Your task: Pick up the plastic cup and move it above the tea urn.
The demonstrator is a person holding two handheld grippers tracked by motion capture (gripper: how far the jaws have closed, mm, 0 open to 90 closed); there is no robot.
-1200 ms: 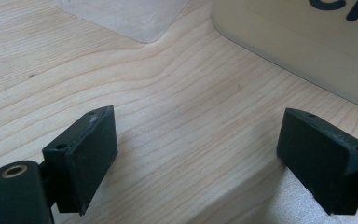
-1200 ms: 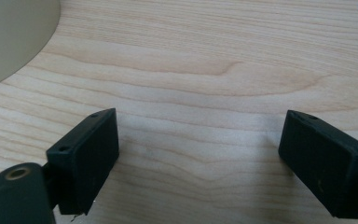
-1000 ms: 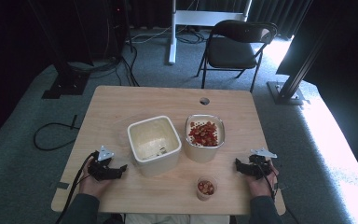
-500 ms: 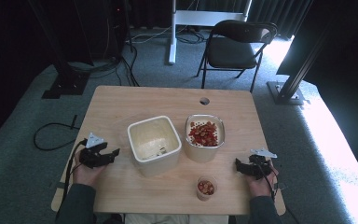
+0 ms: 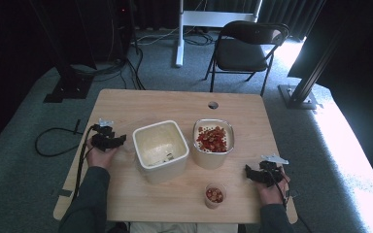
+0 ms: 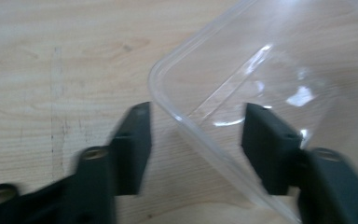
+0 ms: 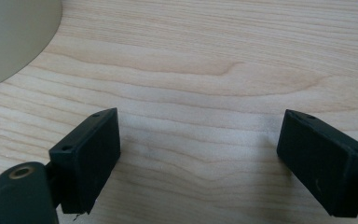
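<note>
clear lid (image 6: 261, 84) | rim between closing left hand-held gripper (image 6: 193, 140) jaws | right hand-held gripper (image 7: 200, 154) open

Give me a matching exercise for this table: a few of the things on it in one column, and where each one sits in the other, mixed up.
Things:
1. empty cream tub
2. tub of red pieces
3. small cup
4. clear lid

Places:
A. near the table's front edge
B. right of the cream tub
C. its rim between the left gripper's fingers
D. middle of the table, beside the left gripper

Pairs: 1-D, 2-B, 3-A, 4-C
</note>
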